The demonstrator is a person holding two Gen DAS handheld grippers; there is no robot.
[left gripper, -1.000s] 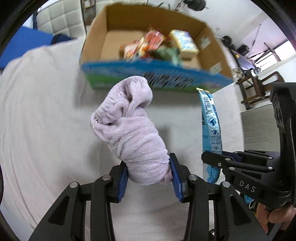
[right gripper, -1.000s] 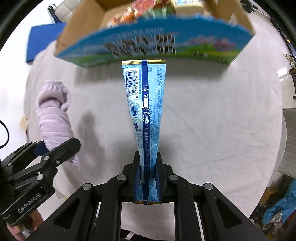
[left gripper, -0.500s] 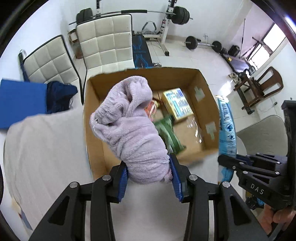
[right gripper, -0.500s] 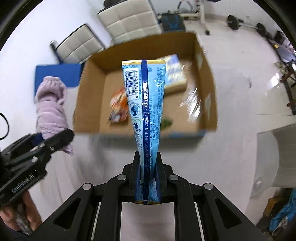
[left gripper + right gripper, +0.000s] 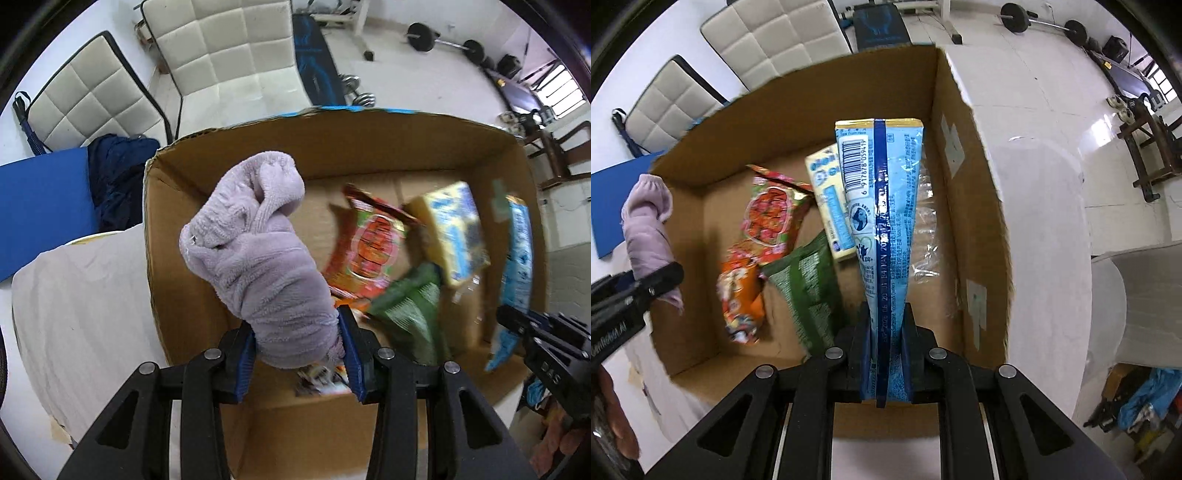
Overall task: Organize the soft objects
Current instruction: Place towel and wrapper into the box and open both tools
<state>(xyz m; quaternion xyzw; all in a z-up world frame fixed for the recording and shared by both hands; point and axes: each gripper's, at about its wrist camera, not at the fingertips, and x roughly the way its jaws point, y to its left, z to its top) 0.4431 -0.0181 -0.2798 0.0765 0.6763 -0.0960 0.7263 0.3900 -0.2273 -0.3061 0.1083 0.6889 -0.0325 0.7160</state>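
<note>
My left gripper (image 5: 298, 332) is shut on a rolled lilac fleece cloth (image 5: 258, 251) and holds it above the left part of an open cardboard box (image 5: 155, 258). My right gripper (image 5: 885, 332) is shut on a light blue snack pouch (image 5: 882, 206) and holds it upright above the right part of the same box (image 5: 971, 206). The cloth (image 5: 646, 225) and the left gripper (image 5: 646, 284) show at the left of the right wrist view. The pouch (image 5: 517, 258) and the right gripper (image 5: 517, 325) show at the right of the left wrist view.
In the box lie a red-orange snack bag (image 5: 768, 221), a green bag (image 5: 809, 288), a yellow-blue packet (image 5: 831, 203) and clear plastic (image 5: 927, 229). The box stands on a white-covered table (image 5: 74, 314). Padded chairs (image 5: 221, 48) and a blue mat (image 5: 40, 214) lie beyond.
Both grippers have risen and moved forward from in front of the box to above its open top, carrying the cloth and the pouch. Both grips are unchanged.
</note>
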